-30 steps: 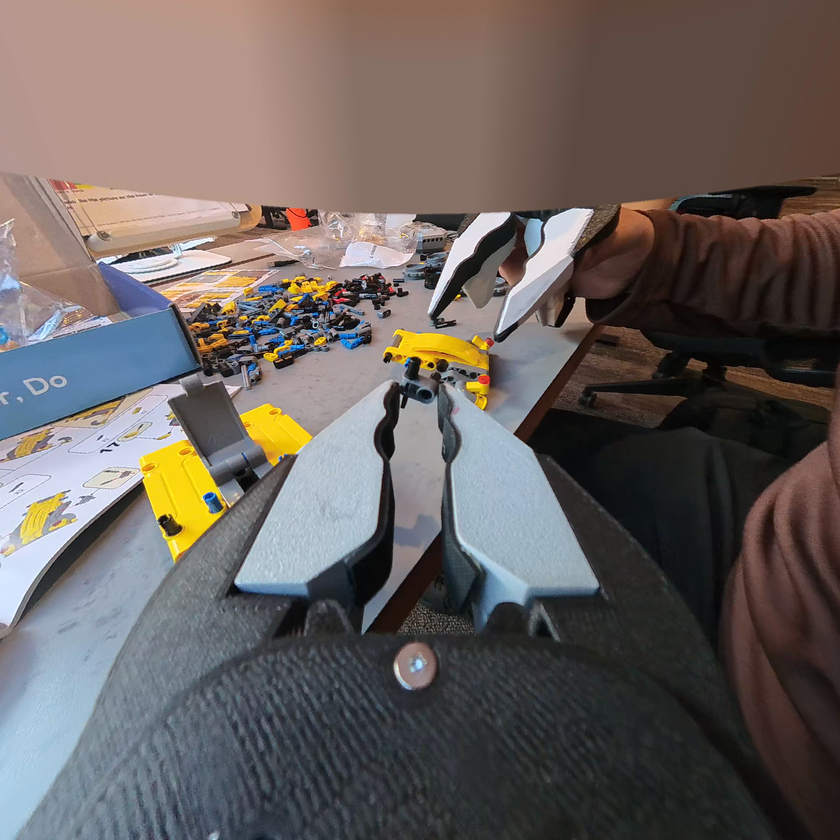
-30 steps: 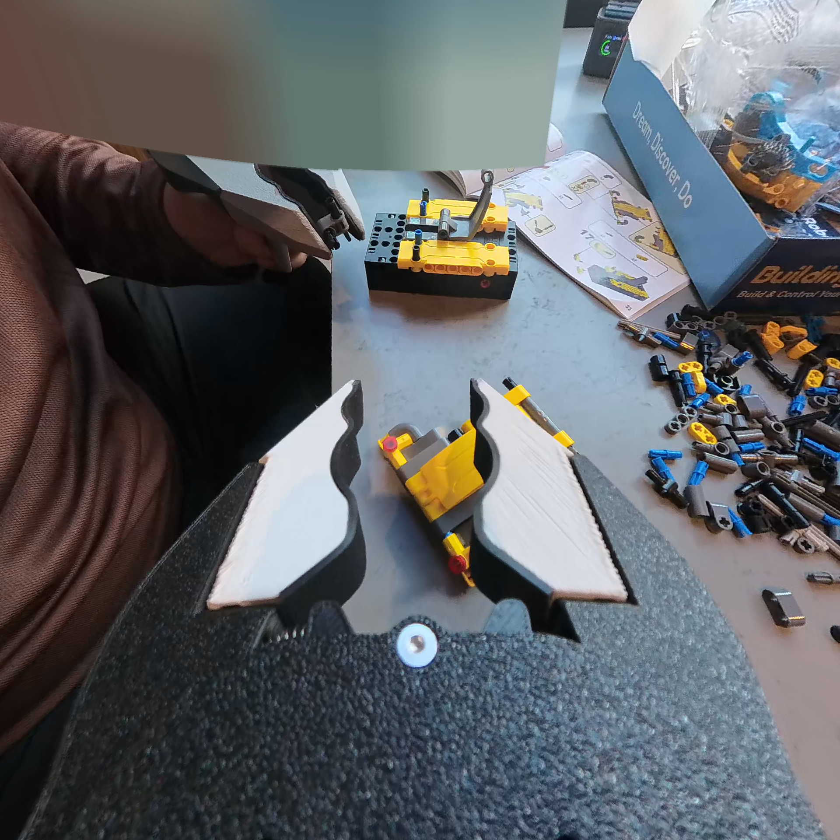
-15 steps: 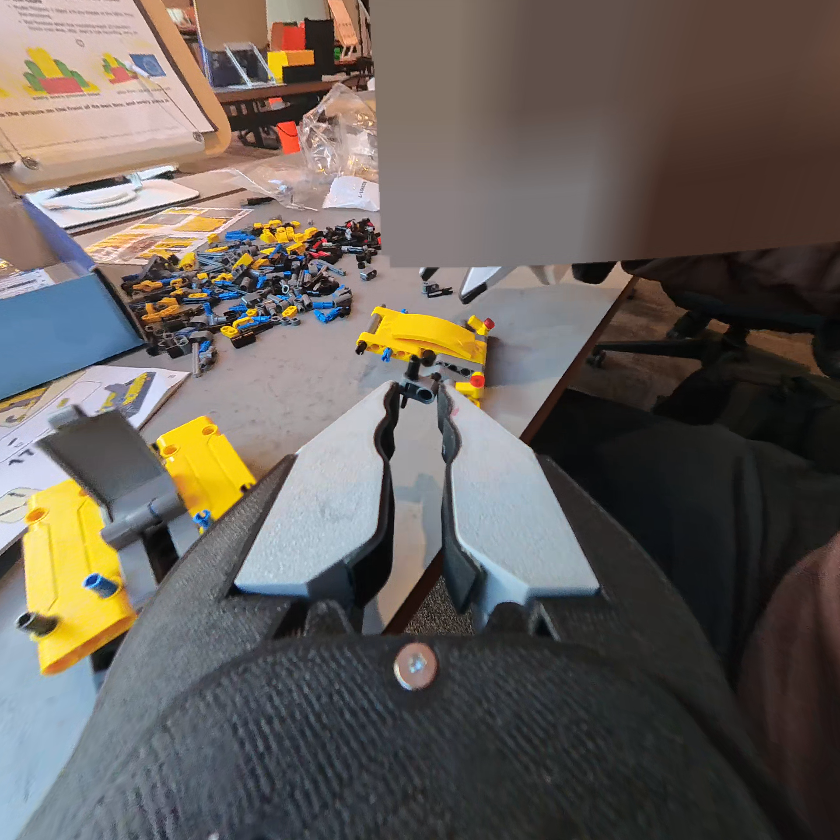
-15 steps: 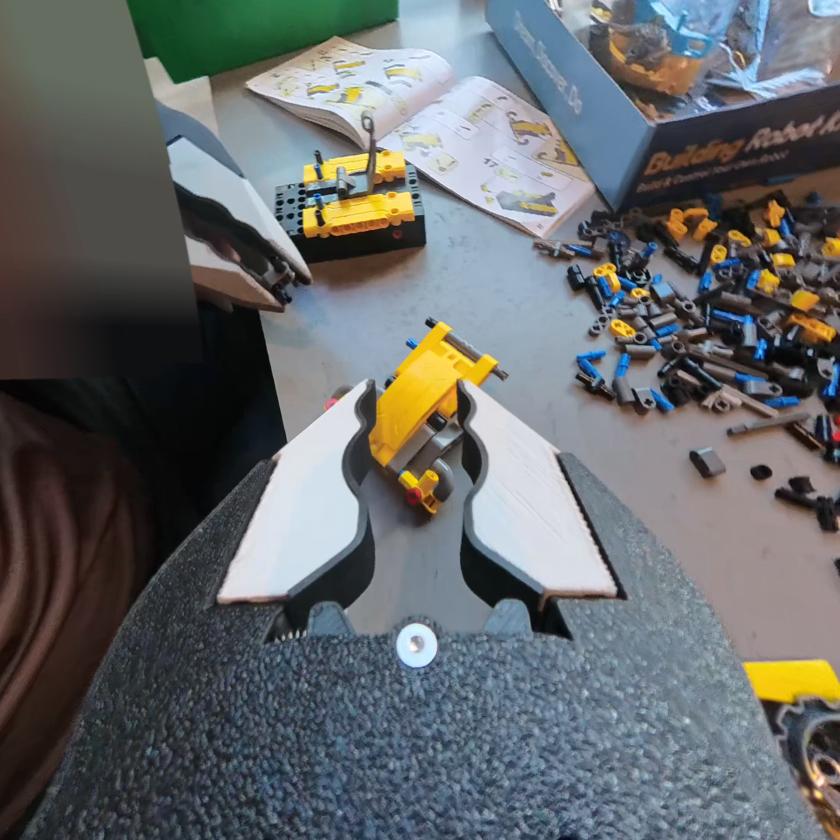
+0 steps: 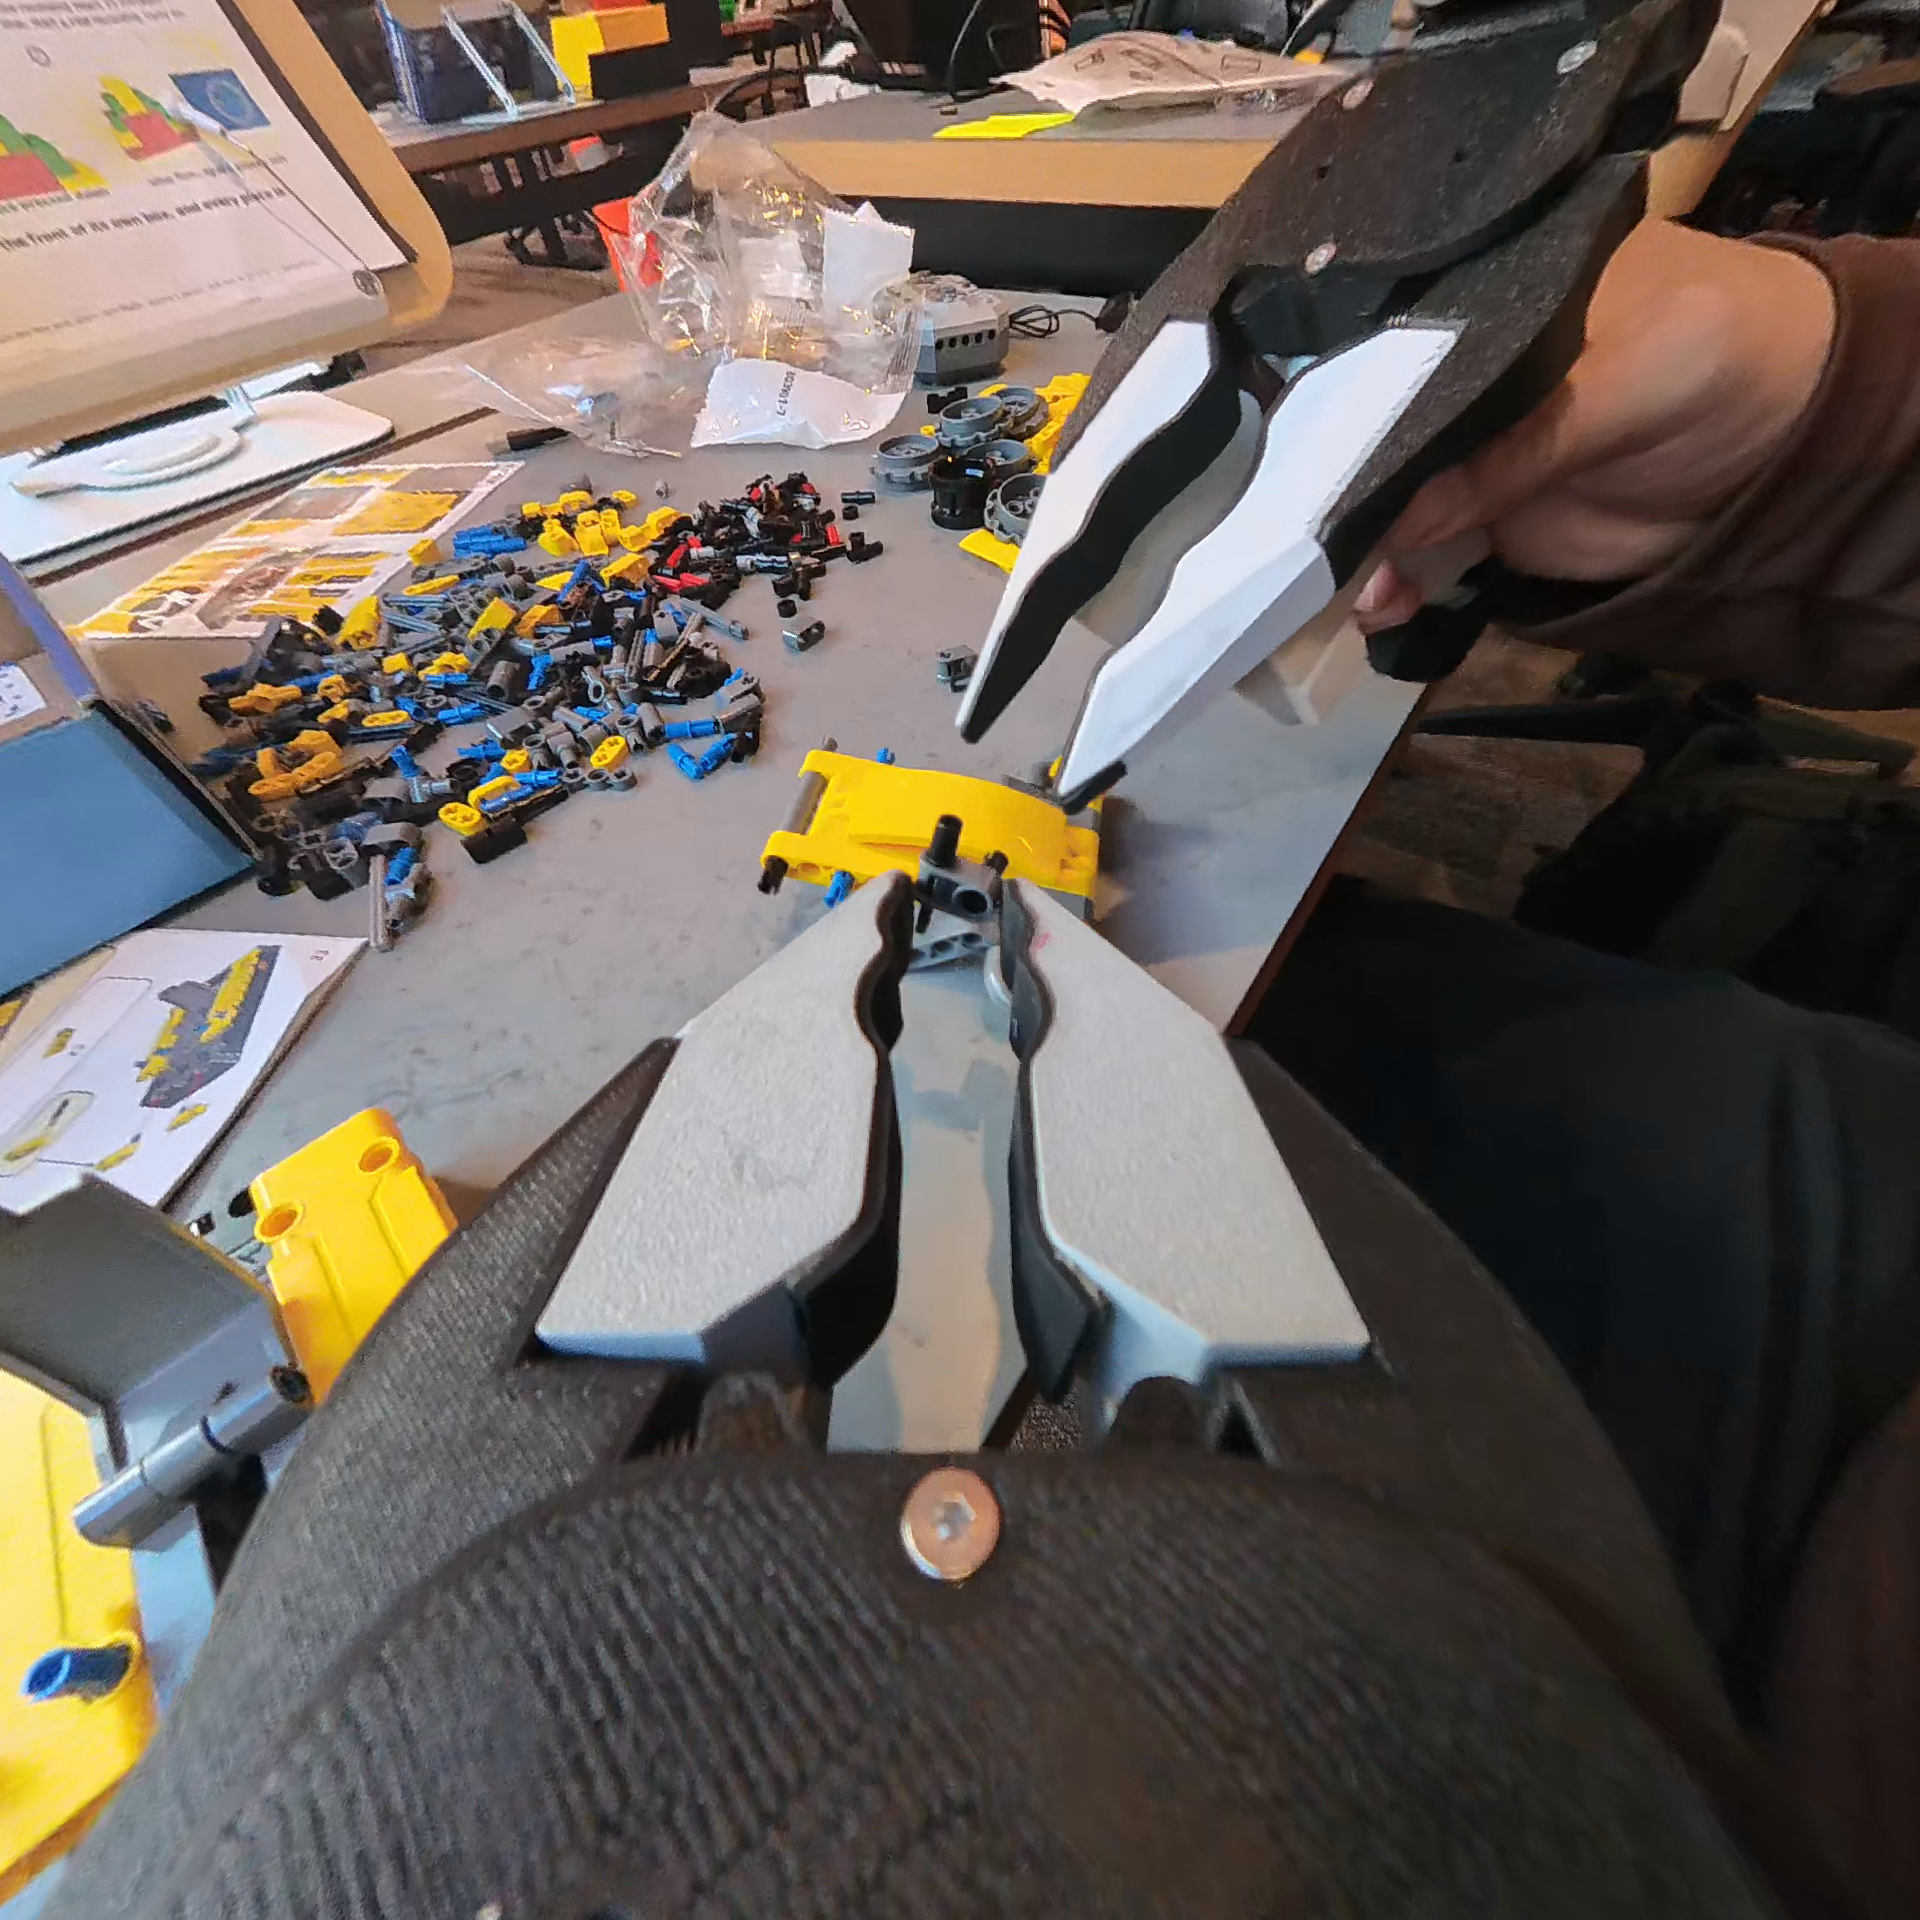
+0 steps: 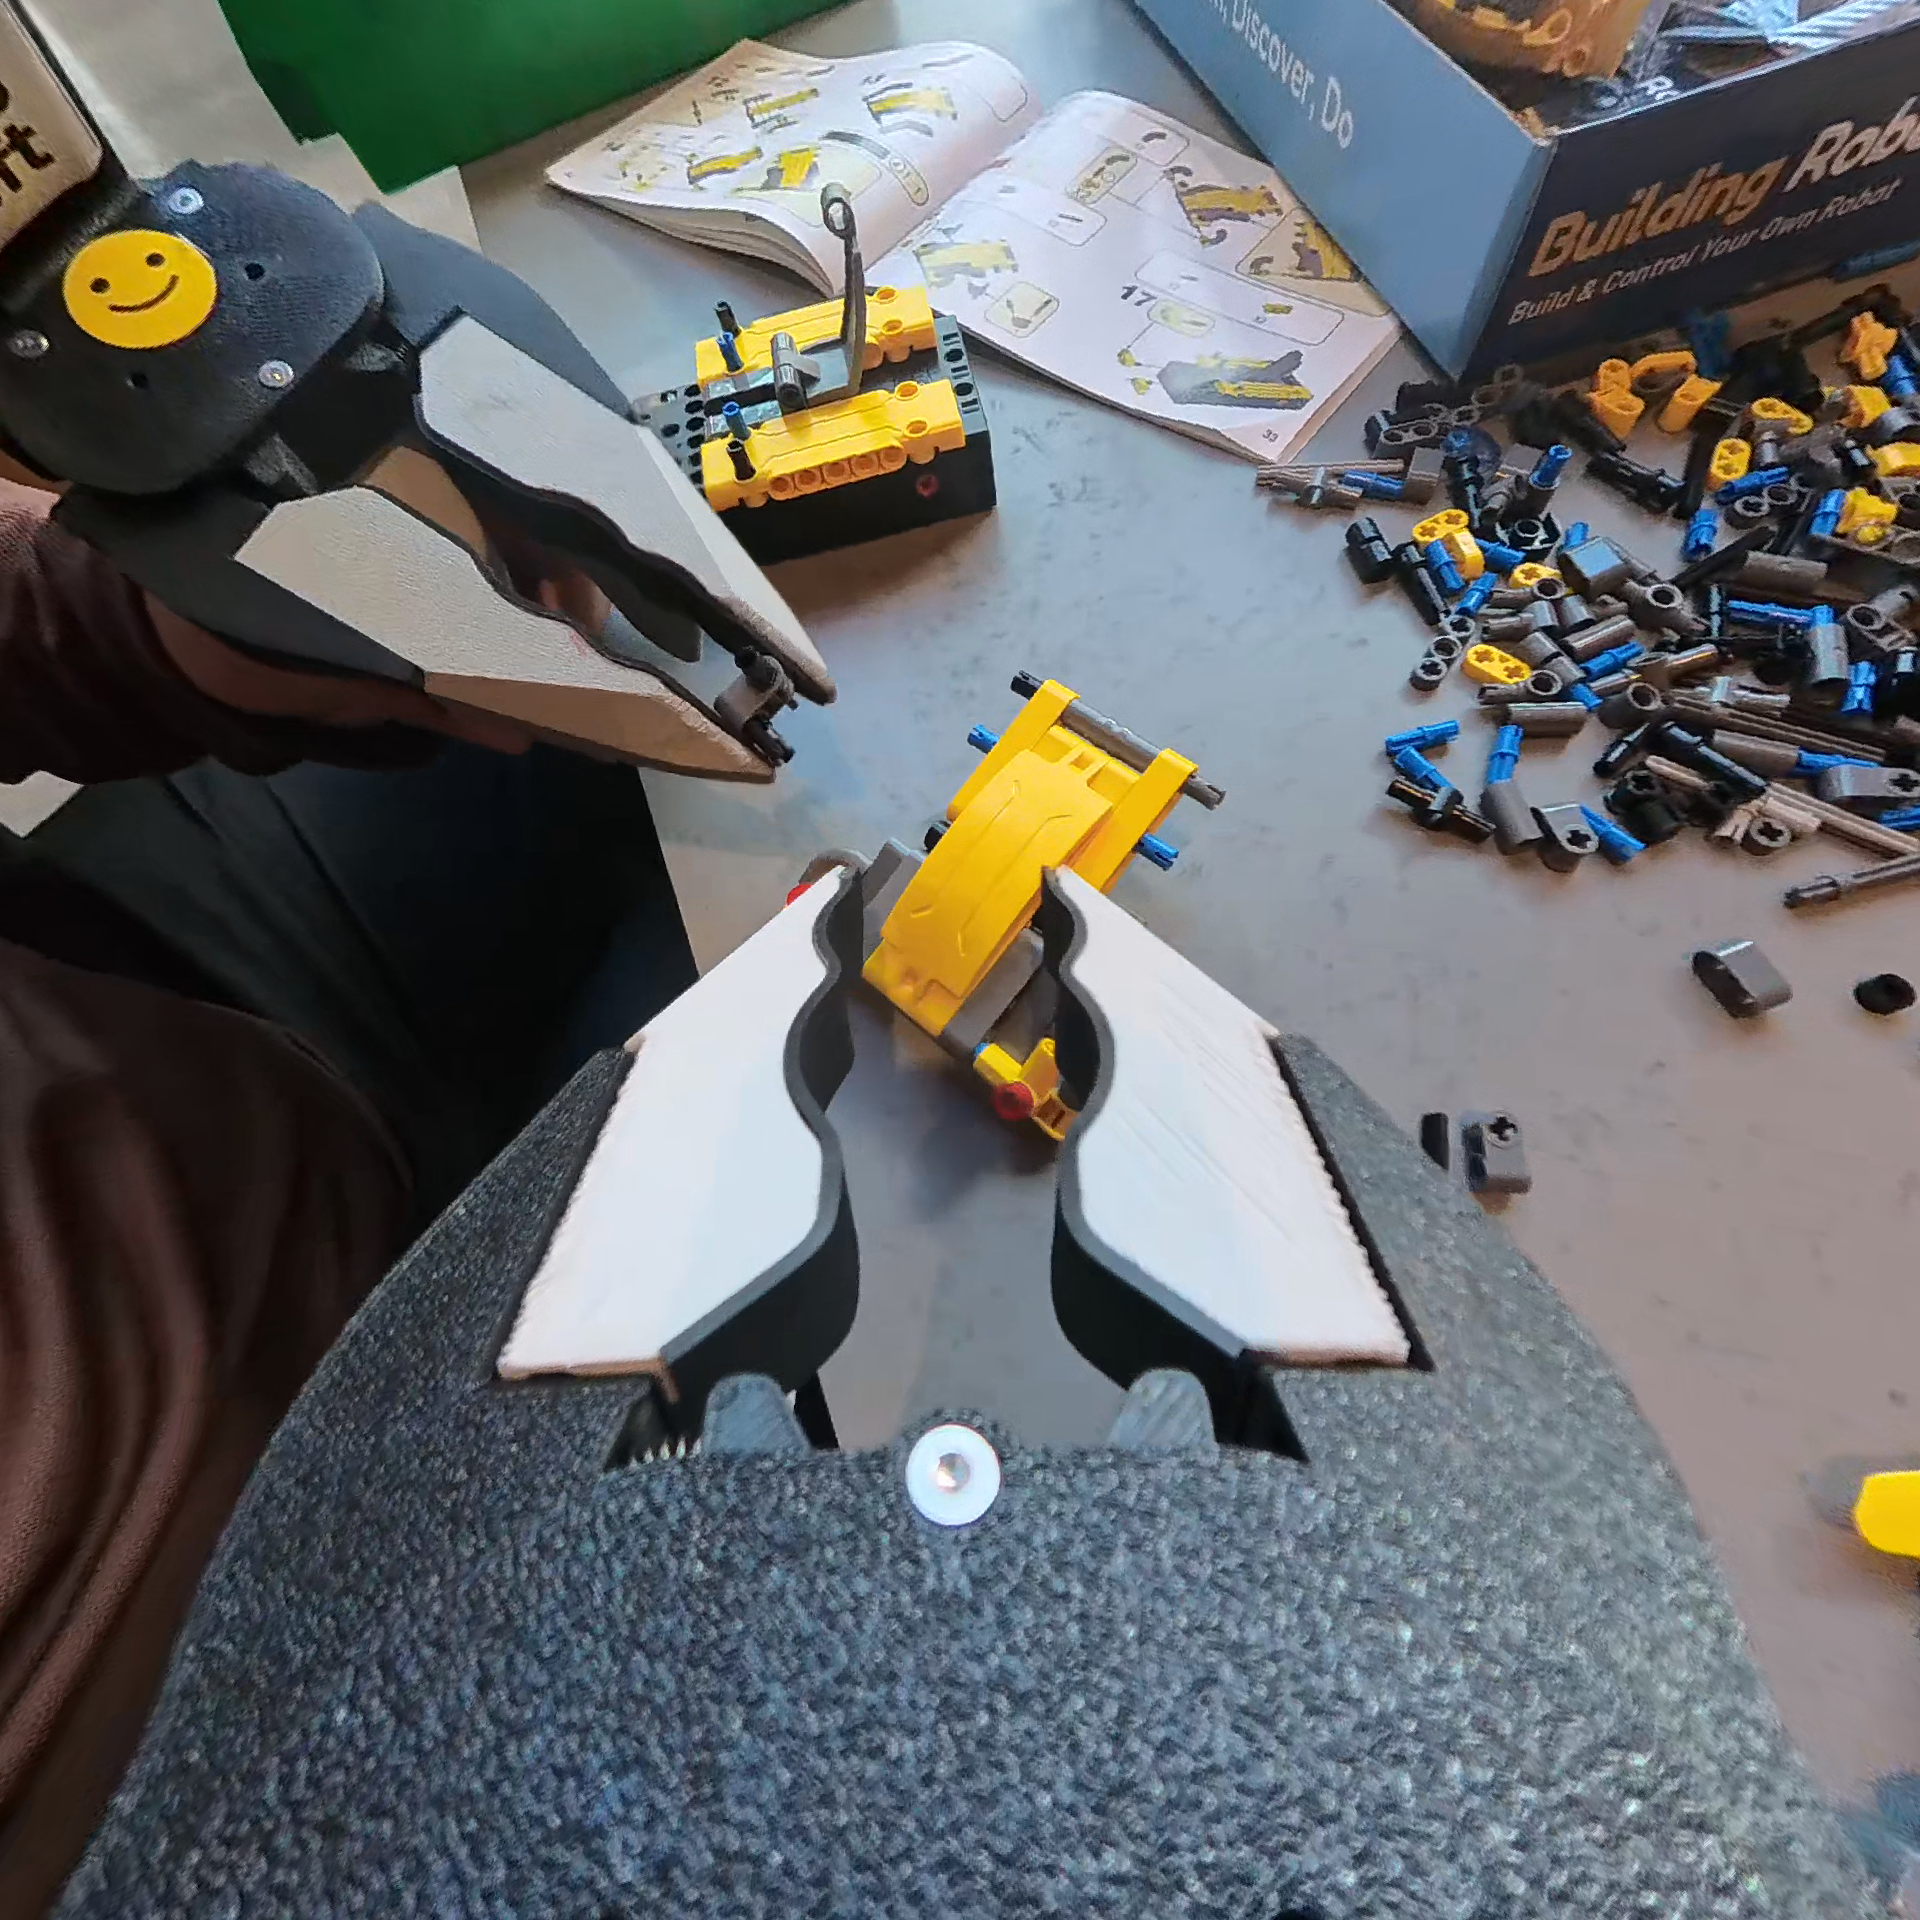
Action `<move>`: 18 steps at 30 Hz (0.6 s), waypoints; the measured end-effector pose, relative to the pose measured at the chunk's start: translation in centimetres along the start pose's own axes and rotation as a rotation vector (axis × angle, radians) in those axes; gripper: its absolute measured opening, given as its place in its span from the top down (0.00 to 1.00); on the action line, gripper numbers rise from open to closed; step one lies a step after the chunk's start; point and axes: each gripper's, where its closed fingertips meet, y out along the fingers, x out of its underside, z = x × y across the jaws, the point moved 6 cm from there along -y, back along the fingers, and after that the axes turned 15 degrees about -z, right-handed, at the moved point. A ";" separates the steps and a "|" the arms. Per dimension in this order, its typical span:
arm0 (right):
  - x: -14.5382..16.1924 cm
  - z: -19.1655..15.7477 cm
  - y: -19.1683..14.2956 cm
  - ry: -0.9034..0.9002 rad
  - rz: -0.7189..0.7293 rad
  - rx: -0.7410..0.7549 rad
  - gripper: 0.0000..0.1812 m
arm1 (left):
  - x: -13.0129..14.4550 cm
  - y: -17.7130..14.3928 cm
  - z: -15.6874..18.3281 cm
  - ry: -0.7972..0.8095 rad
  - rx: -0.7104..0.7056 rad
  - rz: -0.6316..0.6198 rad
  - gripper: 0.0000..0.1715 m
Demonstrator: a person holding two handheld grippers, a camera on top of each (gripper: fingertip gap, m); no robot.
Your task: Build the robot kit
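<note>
My left gripper [image 5: 954, 912] is shut on a small grey connector with black pins [image 5: 961, 894] and holds it just short of a yellow and grey brick assembly [image 5: 914, 821] lying on the grey table [image 5: 623, 935]. My right gripper [image 6: 948, 894] is open, tilted down, with its white fingers flanking the near end of that assembly [image 6: 1049, 800]. In the left wrist view the right gripper [image 5: 1023, 758] has one fingertip at the assembly's right end. In the right wrist view the left gripper [image 6: 790, 722] hovers left of the assembly with the connector [image 6: 750, 698].
A pile of loose blue, black, grey and yellow pieces [image 6: 1662, 623] lies right of the assembly. A black and yellow base block [image 6: 831, 447], an open instruction booklet [image 6: 1039, 208] and a blue box [image 6: 1507, 156] stand behind. The table edge [image 5: 1330, 862] and the person's legs are close. My right fingertips sit around 5 centimeters from my left ones.
My right gripper has come down over the yellow assembly and its jaws have narrowed around it. My left gripper, still holding the connector, has moved closer to the assembly.
</note>
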 end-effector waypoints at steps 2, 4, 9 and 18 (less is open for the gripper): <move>0.0 0.0 0.1 -0.003 -0.007 0.006 0.83 | -0.2 0.1 -0.1 -0.007 0.007 -0.001 0.92; 0.1 0.1 0.2 -0.005 -0.013 0.019 0.83 | -0.2 0.2 0.0 -0.001 0.008 0.000 0.92; 0.0 0.3 0.5 0.017 -0.018 0.019 0.83 | -0.2 0.2 0.2 0.034 -0.007 -0.003 0.92; -0.3 0.5 1.4 0.025 -0.032 0.037 0.81 | 0.2 -0.4 -0.3 0.049 -0.031 0.005 0.92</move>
